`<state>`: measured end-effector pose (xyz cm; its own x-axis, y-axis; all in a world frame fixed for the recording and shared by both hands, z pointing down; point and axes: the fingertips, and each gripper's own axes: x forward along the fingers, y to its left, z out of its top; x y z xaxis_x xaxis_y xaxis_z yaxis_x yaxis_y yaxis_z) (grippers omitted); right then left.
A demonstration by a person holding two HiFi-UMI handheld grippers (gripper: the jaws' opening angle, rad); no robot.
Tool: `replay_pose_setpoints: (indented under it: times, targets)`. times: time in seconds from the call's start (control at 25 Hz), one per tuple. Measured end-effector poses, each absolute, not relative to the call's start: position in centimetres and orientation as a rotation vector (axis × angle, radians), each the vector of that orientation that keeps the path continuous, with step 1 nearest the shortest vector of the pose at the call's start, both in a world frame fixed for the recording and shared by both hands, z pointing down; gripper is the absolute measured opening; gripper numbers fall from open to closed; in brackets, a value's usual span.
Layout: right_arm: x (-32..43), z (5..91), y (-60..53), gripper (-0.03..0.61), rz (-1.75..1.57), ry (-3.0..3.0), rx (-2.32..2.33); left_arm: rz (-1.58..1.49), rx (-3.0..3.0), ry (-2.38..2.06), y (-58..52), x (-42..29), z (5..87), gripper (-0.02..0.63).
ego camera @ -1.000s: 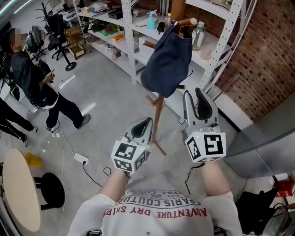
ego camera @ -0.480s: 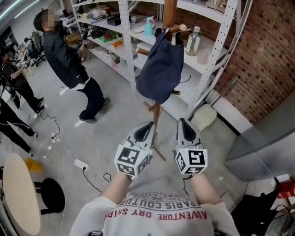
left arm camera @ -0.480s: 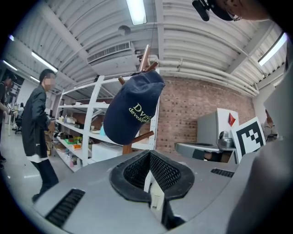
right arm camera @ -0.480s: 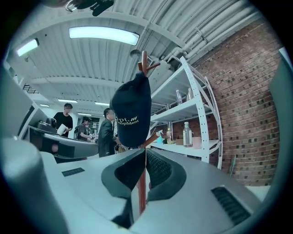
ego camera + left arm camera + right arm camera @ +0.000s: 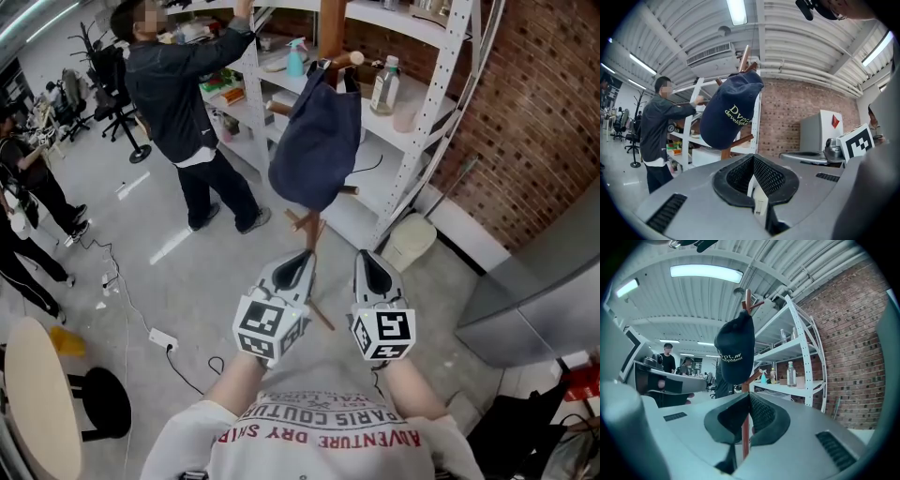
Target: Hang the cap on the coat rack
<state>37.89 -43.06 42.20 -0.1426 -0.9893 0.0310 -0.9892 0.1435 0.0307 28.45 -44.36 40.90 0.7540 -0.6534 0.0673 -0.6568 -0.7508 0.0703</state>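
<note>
The navy cap [image 5: 314, 141] hangs on an upper peg of the wooden coat rack [image 5: 317, 228], and no gripper touches it. It shows with pale lettering in the left gripper view [image 5: 726, 112] and in the right gripper view [image 5: 736, 348], on the rack's pole [image 5: 747, 298]. My left gripper [image 5: 302, 256] is shut and empty, low and in front of the rack's base. My right gripper [image 5: 364, 255] is beside it. Its jaws have just been closing with nothing between them and now stand shut. Both grippers [image 5: 752, 158] [image 5: 749, 398] point level at the rack.
A person in a dark jacket [image 5: 183, 94] reaches into the white metal shelving [image 5: 417, 122] just left of the rack. A white bucket [image 5: 411, 242] stands right of the rack's base. A grey cabinet [image 5: 534, 300] is at the right, a round table [image 5: 37, 394] and black stool [image 5: 105, 398] at the left.
My right gripper came down from near the cap to beside the left one, and its jaws went from open to shut. The person in the dark jacket walked over to the shelving.
</note>
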Motion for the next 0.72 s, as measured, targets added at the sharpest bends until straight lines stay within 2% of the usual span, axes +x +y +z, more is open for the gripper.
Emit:
replay_pose_setpoints:
  times: [0.72]
  targets:
    - [38.16,42.48,-42.35,0.014,0.067,-2.344,2.06,0.078,2.842,-1.077,-44.04,28.59,41.64,0.006]
